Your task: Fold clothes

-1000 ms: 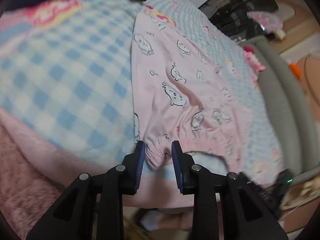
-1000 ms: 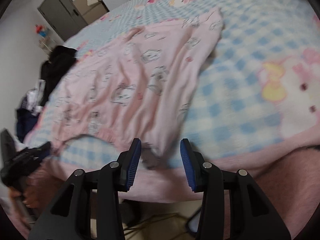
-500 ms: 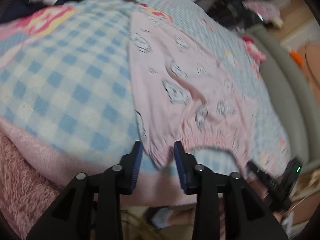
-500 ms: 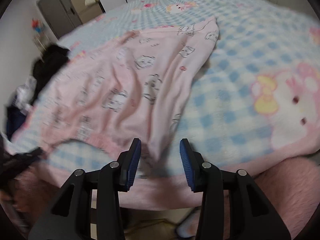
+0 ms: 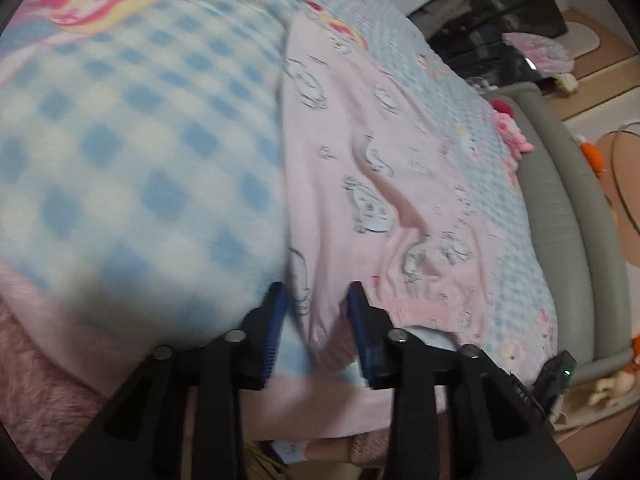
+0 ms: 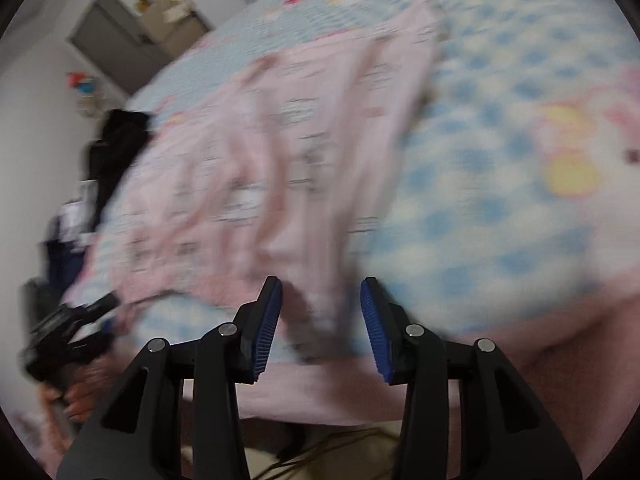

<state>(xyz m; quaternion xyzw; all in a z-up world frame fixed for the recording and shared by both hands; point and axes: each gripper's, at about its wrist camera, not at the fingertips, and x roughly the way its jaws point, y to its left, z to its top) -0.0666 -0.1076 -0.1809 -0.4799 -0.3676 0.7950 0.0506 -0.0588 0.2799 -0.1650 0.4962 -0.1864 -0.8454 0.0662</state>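
Observation:
A pink pyjama garment (image 5: 380,152) with cartoon prints lies spread on a blue-and-white checked blanket (image 5: 140,140). My left gripper (image 5: 316,300) straddles the garment's near left corner by the gathered waistband; its jaws are closing, with cloth between the blue pads and a gap still showing. In the blurred right wrist view, the same garment (image 6: 280,152) reaches down to my right gripper (image 6: 321,300), which stands open around its near right corner. The left gripper and a hand (image 6: 68,332) show at that view's lower left.
Dark clothes (image 6: 116,148) are piled at the bed's far left side. A grey padded bed frame (image 5: 568,208) runs along the right, with floor and a dark cabinet (image 5: 500,12) beyond. The blanket's pink edge (image 6: 520,340) hangs over the near side.
My left gripper has slid forward, so the waistband corner now sits deeper between its jaws. The right gripper's jaws keep the same width, and its view has gone blurred.

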